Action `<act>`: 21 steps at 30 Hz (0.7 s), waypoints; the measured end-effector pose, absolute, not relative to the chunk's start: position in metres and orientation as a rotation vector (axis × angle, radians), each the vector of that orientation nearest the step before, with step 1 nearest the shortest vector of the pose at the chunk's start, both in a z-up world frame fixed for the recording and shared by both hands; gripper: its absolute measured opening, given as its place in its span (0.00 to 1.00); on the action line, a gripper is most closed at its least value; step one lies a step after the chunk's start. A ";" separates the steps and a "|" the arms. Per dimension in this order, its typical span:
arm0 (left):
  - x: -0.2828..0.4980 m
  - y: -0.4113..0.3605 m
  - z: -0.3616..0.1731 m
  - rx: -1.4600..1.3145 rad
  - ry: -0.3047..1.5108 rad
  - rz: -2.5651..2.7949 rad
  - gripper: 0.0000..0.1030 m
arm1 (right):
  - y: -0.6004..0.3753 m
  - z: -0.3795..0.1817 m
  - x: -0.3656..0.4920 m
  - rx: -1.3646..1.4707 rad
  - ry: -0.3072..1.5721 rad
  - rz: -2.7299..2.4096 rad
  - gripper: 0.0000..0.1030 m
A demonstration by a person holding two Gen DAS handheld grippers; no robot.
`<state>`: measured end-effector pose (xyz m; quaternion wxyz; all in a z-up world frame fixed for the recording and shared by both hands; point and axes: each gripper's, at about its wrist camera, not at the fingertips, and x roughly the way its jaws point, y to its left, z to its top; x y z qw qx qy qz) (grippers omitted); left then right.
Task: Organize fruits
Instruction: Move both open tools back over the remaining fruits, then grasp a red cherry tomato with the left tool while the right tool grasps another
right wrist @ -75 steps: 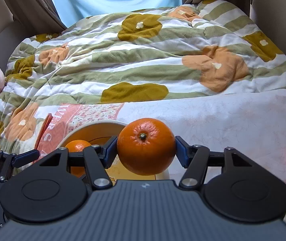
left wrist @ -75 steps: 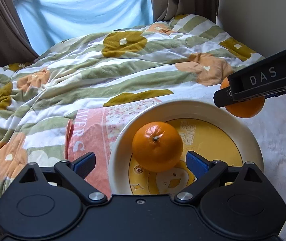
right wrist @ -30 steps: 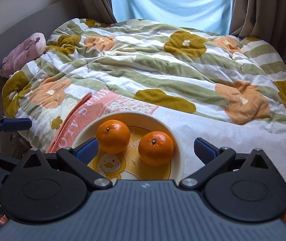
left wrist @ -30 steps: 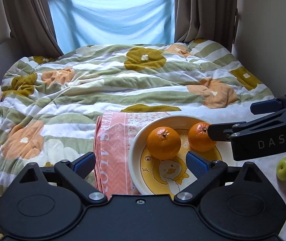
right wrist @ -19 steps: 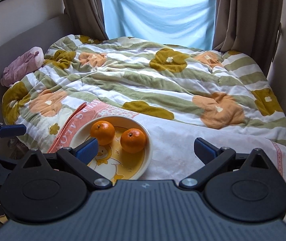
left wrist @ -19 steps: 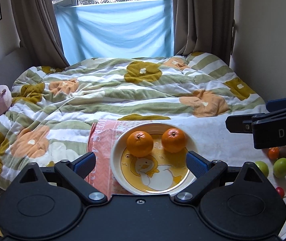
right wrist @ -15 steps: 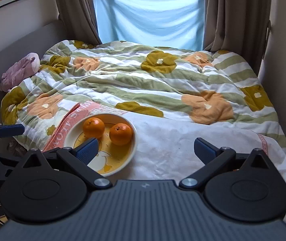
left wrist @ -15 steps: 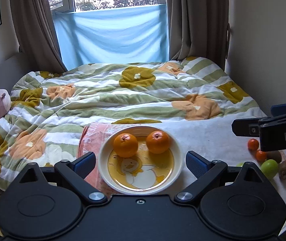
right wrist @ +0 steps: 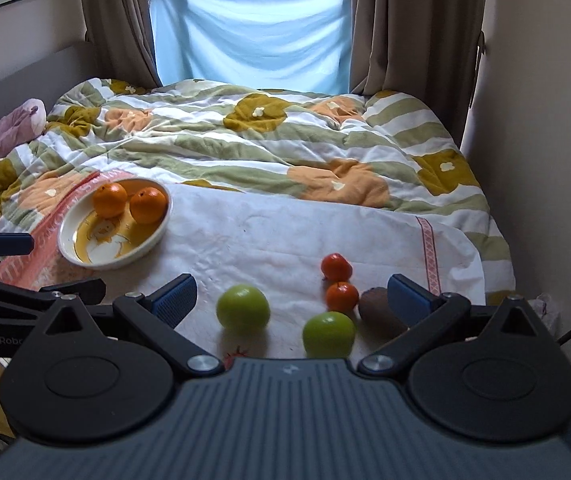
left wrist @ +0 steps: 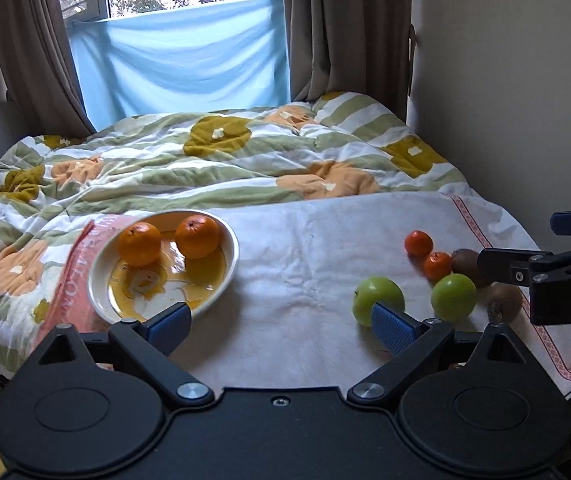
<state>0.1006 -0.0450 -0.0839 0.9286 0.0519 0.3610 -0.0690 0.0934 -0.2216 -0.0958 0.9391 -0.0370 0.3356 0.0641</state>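
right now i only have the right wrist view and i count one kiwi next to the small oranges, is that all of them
observer: no, there are two. The left wrist view shows one kiwi beside the small oranges and a second kiwi nearer the cloth's patterned edge, just past a green apple.
operator: ok and the left gripper, i only see its edge, is it carrying anything
observer: no. The left gripper is open with nothing between its fingers, only bare white cloth ahead of it.
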 end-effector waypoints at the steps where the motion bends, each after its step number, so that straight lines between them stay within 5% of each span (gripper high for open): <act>1: 0.101 -0.050 -0.091 0.105 0.751 -0.150 0.96 | -0.227 -0.105 0.091 -0.078 0.690 0.134 1.00; 10: 0.123 -0.086 -0.149 0.130 0.785 -0.241 0.93 | -0.250 -0.187 0.075 -0.076 0.738 0.132 1.00; 21: 0.136 -0.124 -0.185 0.113 0.904 -0.325 0.68 | -0.240 -0.224 0.069 -0.094 0.732 0.187 0.96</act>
